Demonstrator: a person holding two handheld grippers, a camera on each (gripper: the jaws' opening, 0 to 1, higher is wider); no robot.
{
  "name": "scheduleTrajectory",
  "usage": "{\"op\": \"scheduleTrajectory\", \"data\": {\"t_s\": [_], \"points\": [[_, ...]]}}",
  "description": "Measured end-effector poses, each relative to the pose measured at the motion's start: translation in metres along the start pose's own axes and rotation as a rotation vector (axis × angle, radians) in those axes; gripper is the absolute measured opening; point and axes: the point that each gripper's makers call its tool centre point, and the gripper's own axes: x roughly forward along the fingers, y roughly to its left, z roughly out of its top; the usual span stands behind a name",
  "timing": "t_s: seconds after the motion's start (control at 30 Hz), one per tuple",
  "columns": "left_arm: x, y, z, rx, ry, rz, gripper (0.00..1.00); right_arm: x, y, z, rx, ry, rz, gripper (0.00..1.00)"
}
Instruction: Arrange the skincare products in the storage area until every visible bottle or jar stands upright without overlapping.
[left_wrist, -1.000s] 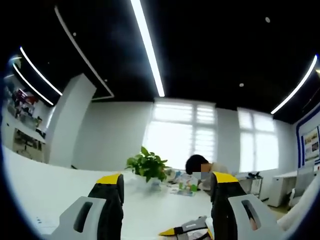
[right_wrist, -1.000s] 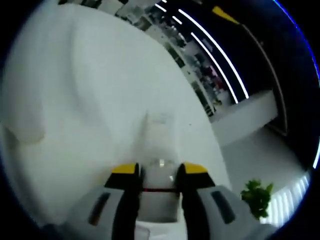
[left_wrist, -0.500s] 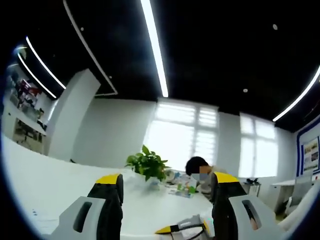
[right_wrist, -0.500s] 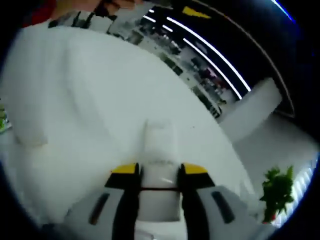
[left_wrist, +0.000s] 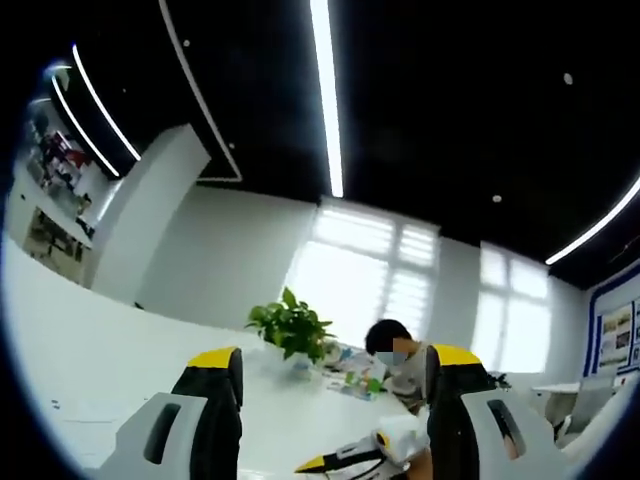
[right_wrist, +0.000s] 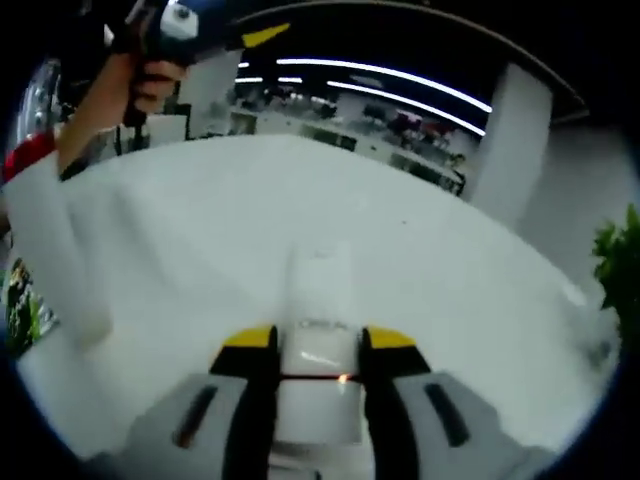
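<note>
Right claw (right_wrist: 318, 350) closed on a white bottle (right_wrist: 318, 345), yellow-tipped jaws pressed against either side of it. Bottle lying along the jaws, its cap end pointing away from the camera, small dark lettering and a thin red band visible on the body between the jaw tips. Held above a broad white worktop (right_wrist: 430, 270). At upper left of the right claw view, a hand (right_wrist: 150, 85) gripping a dark handle, the sleeve below it white with red at the edge. At far right, green leaves of a plant (right_wrist: 615, 270).

Left claw (left_wrist: 335, 365) open wide, both yellow-tipped jaws well apart with nothing between them, raised above the white worktop (left_wrist: 100, 350). Between the jaws in the distance, a potted plant (left_wrist: 290, 328) standing on the worktop, and just right of it a seated person (left_wrist: 395, 355) with colourful items on the surface nearby, too small to identify. At the bottom of the left claw view, a yellow-tipped jaw of the other claw entering, with something white beside it, unclear. Bright windows (left_wrist: 375, 280) behind, long ceiling strip lights (left_wrist: 325, 90) overhead.
</note>
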Motion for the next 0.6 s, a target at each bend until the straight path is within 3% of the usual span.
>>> {"op": "scheduleTrajectory", "data": {"t_s": [0.37,0.6], "points": [[0.002,-0.002,-0.004,0.054,0.019,0.004,0.76,-0.009,-0.004,0.000,0.085,-0.010,0.043,0.31],[0.003,-0.004,-0.006,0.022,0.018,-0.011,0.76,-0.018,-0.003,0.006,0.165,-0.039,0.090,0.30]]}}
